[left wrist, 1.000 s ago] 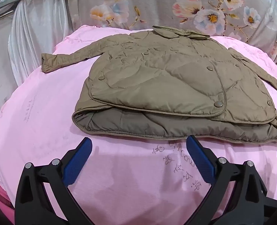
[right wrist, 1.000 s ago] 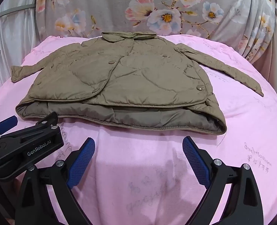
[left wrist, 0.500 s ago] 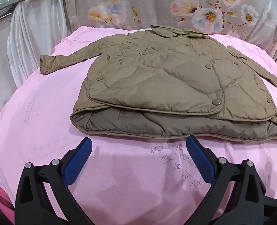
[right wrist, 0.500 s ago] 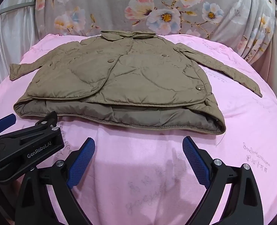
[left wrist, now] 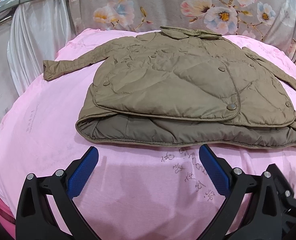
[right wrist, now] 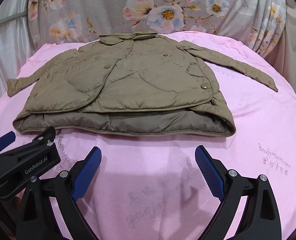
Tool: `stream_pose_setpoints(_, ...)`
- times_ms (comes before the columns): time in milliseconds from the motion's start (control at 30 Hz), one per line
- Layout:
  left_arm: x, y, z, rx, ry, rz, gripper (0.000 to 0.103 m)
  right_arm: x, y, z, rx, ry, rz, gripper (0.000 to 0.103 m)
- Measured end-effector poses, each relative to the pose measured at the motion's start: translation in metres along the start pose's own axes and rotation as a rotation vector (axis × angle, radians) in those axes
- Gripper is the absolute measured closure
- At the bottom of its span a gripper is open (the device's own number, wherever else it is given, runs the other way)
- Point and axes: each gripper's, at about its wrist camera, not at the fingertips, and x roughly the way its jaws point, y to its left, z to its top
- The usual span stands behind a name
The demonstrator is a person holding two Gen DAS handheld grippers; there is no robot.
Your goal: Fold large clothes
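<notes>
So the olive quilted jacket point(left wrist: 180, 92) lies flat on the pink sheet point(left wrist: 47, 120), front up, collar at the far end, sleeves out to both sides, hem nearest. It looks puffy, soft and light, probably a bit slick, so I'd pinch the left sleeve cuff point(left wrist: 49, 70) or the hem corners. The left gripper point(left wrist: 148, 166) hovers just short of the hem, wide open, holding nothing. The right gripper point(right wrist: 148, 166) sits beside it, also wide open and empty.
</notes>
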Motion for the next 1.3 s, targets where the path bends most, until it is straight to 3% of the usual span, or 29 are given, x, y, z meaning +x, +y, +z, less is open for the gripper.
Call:
stream_pose_setpoints(167,-0.0078,-0.0105,-0.0014,0.043,-0.035,0.045,0.005,0.0001,-0.0021,0.0023,0.005,-0.005,-0.005,0.010)
stream_pose_setpoints(1300,-0.0068,-0.0056,-0.0010,0.023,-0.030,0.033,0.005,-0.0066,0.0052,0.0015,-0.022,-0.034,-0.033,0.010)
